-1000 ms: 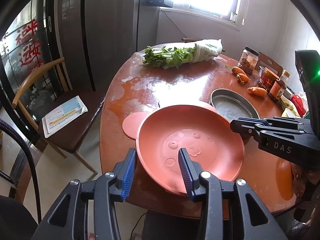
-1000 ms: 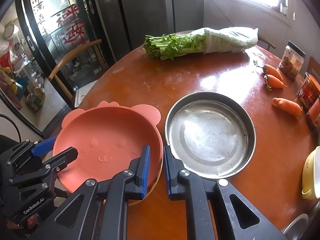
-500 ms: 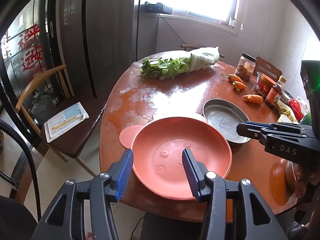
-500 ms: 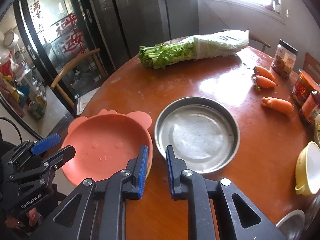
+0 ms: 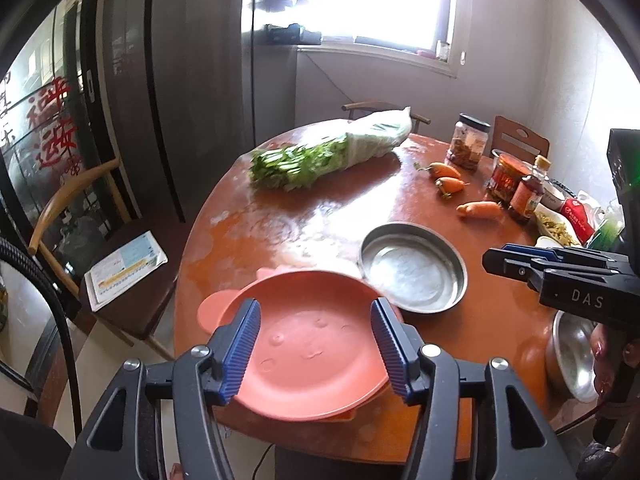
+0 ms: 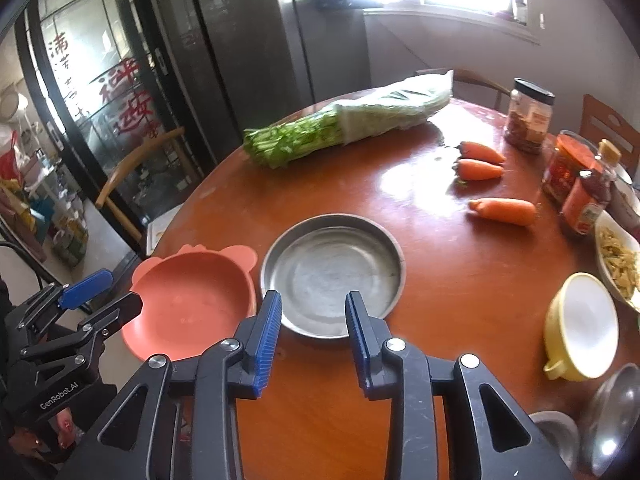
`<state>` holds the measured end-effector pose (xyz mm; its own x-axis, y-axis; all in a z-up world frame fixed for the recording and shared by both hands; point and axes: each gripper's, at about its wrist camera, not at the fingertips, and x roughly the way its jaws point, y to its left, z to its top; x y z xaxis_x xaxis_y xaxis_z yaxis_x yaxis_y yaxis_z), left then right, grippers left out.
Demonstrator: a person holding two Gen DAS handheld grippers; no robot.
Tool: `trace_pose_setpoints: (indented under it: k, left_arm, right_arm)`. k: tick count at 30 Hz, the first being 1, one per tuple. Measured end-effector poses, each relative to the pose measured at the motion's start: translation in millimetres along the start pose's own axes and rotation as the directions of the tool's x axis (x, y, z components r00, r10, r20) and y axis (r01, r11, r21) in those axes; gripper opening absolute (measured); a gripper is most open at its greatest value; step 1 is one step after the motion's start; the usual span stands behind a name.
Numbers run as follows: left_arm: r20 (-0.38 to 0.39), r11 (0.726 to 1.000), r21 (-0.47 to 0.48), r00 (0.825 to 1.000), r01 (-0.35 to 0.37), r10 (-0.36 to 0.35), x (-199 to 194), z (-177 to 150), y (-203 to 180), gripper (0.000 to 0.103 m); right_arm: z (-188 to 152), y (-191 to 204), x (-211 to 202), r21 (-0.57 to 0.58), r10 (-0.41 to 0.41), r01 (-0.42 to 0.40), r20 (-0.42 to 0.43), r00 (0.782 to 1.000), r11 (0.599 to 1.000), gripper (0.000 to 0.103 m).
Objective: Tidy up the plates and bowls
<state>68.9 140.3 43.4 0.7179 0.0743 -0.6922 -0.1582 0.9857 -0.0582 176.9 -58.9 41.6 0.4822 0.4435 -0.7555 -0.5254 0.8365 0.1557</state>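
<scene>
The pink plate point(image 5: 308, 344) lies on the near edge of the surface point(image 6: 440, 280), touching or just beside the left rim of the metal plate point(image 6: 332, 276), and there seems to be a second pink piece under it, so that pair looks already stacked. The left gripper point(image 5: 316, 344) hangs above the pink plate; its jaws have just been opening and stand partly apart, the plate showing between them in the view but no longer pressed by the pads. The right gripper point(image 6: 312, 340) sits over the near rim of the metal plate; its jaws too have just been opening, and they hold nothing. Both look let go and lifted clear. To the right of the metal plate, well apart from it, a yellow bowl point(image 6: 580, 324) stands alone, and nearer the edge on that side a metal bowl point(image 6: 612, 420) shows only in part. By my judgement the task is in its early half: the pink pieces are set, while the metal plate, the yellow bowl and the metal bowl remain to be gathered. The carrots point(image 6: 504, 210) and greens point(image 6: 344, 124) beyond the metal plate play no part.
</scene>
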Motion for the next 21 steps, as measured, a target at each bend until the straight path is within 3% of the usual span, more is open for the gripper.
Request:
trace_pose_setpoints:
  k: [11, 21]
  left_arm:
    - [-0.01, 0.998, 0.046, 0.999, 0.031, -0.031, 11, 28, -29, 0.058]
    - [-0.072, 0.992, 0.113, 0.996, 0.052, -0.044, 52, 50, -40, 0.064]
  right_arm:
    - [12, -36, -19, 0.06, -0.029, 0.027, 0.025, 0.999, 0.998, 0.043]
    - [14, -55, 7, 0.135, -0.042, 0.044, -0.018, 0.999, 0.99, 0.049]
